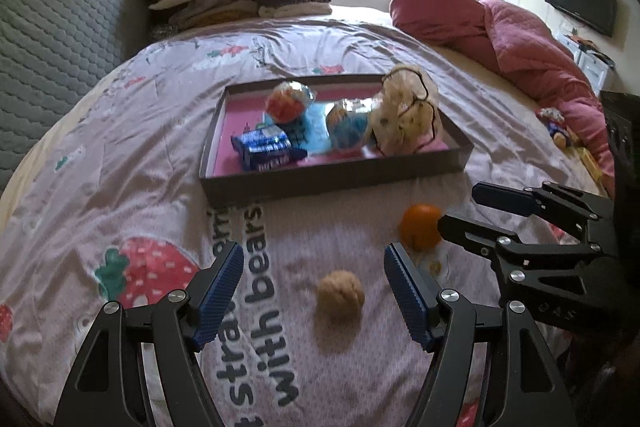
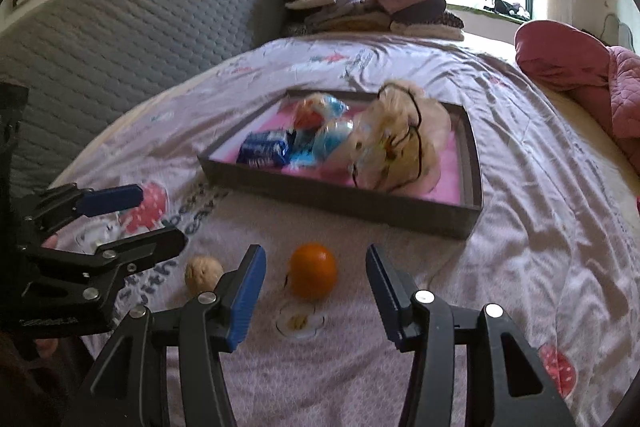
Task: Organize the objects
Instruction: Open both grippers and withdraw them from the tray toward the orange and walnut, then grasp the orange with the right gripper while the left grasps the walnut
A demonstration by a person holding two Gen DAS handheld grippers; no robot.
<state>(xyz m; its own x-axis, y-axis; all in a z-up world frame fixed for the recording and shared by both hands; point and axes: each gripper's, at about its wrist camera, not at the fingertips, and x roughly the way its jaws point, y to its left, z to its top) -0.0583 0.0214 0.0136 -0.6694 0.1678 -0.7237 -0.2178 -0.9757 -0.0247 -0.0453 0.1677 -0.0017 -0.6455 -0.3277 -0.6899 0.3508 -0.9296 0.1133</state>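
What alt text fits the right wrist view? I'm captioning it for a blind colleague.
The open right gripper points at an orange lying on a strawberry-print bedspread, with a walnut to its left beside the open left gripper. Beyond them sits a shallow grey tray holding wrapped snacks.

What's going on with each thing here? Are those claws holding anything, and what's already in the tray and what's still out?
Left claw: open, empty, walnut between its fingers.
Right claw: open, empty, orange between its fingers.
Walnut: loose on the bedspread, outside the tray.
Orange: loose on the bedspread, outside the tray.
Tray: holds wrapped snacks.
Blue packet: lying in the tray.
Clear bag: in the tray, tied shut.
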